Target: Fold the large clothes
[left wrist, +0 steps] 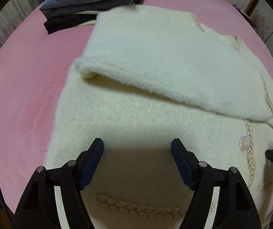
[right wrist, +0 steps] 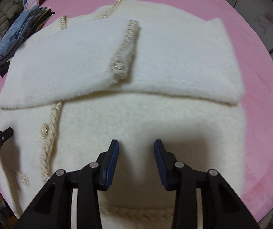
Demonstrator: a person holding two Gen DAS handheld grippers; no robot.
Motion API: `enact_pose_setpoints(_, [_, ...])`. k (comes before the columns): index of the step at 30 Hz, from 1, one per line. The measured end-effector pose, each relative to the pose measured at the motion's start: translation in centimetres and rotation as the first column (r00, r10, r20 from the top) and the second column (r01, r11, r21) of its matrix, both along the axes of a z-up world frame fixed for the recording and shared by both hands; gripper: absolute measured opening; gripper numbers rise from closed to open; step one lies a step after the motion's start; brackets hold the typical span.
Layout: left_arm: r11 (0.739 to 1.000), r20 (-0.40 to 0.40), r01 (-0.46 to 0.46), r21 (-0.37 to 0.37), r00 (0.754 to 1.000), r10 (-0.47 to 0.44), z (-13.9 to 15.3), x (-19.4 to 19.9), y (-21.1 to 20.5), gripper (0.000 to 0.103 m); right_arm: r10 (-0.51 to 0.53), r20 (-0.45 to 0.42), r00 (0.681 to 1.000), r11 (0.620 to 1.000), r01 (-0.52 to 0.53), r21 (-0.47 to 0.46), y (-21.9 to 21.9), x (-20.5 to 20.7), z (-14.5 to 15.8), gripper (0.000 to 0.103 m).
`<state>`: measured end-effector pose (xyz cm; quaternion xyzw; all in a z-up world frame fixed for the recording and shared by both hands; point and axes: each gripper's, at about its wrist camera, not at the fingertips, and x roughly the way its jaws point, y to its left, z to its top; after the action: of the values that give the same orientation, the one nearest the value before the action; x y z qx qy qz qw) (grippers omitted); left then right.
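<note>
Lying flat across the pink bed cover (left wrist: 21,105) is a cream fleece jacket (left wrist: 140,61), its sleeves already folded over the chest. Left wrist view: the left gripper (left wrist: 137,160) is held above the braided hem (left wrist: 136,208), jaws parted, nothing between them. A pearl button (left wrist: 245,143) is noted by the front trim; a stack of folded denim and dark clothes (left wrist: 90,2) is kept at the cover's far left corner.

Right wrist view: the right gripper (right wrist: 136,160) is poised over the same hem edge, jaws partly apart and empty. The jacket is judged soft, thick, fairly light and non-slippery; the hem corners are recommended as holds, a deep pinch being needed.
</note>
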<state>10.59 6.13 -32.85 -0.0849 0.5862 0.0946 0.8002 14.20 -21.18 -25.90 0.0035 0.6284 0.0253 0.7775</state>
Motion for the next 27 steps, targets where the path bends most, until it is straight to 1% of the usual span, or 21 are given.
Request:
enact_pose_setpoints(2, [1.000,-0.003,-0.005,-0.001,1.000,0.005,0.1,-0.8,0.2,0.072,0.001,-0.013,1.000,1.000,-0.001,-0.016,-0.5,-0.2,0.2,0.037])
enact_pose_setpoints(5, [1.000,0.002,-0.011,0.004,1.000,0.011,1.1,-1.6,0.4,0.072,0.000,-0.022,1.000,1.000,0.000,-0.019,-0.7,-0.8,0.9,0.037])
enact_pose_setpoints(9, [1.000,0.029,0.004,0.013,1.000,-0.004,3.7,-2.8,0.3,0.072,-0.009,-0.018,1.000,1.000,0.009,-0.011,-1.2,-1.5,2.6,0.037])
enact_pose_setpoints(13, [1.000,0.050,0.020,0.012,0.999,-0.021,6.3,-3.4,0.3,0.072,-0.018,-0.003,1.000,1.000,0.018,0.006,-0.8,-1.4,5.0,0.039])
enact_pose_setpoints(19, [1.000,0.114,0.019,-0.018,0.993,-0.017,11.2,-5.2,1.1,0.073,-0.040,0.069,0.997,0.999,0.039,0.013,-0.2,-2.4,9.7,0.039])
enact_pose_setpoints(24, [0.999,0.157,0.025,-0.048,0.987,-0.017,14.2,-7.0,1.7,0.073,-0.102,0.151,0.983,0.994,0.095,0.054,-1.2,-5.0,14.0,0.039])
enact_pose_setpoints(27, [0.997,0.178,0.030,-0.065,0.984,-0.018,15.5,-8.7,2.2,0.073,-0.100,0.179,0.979,0.993,0.088,0.074,-1.0,-6.7,15.4,0.039])
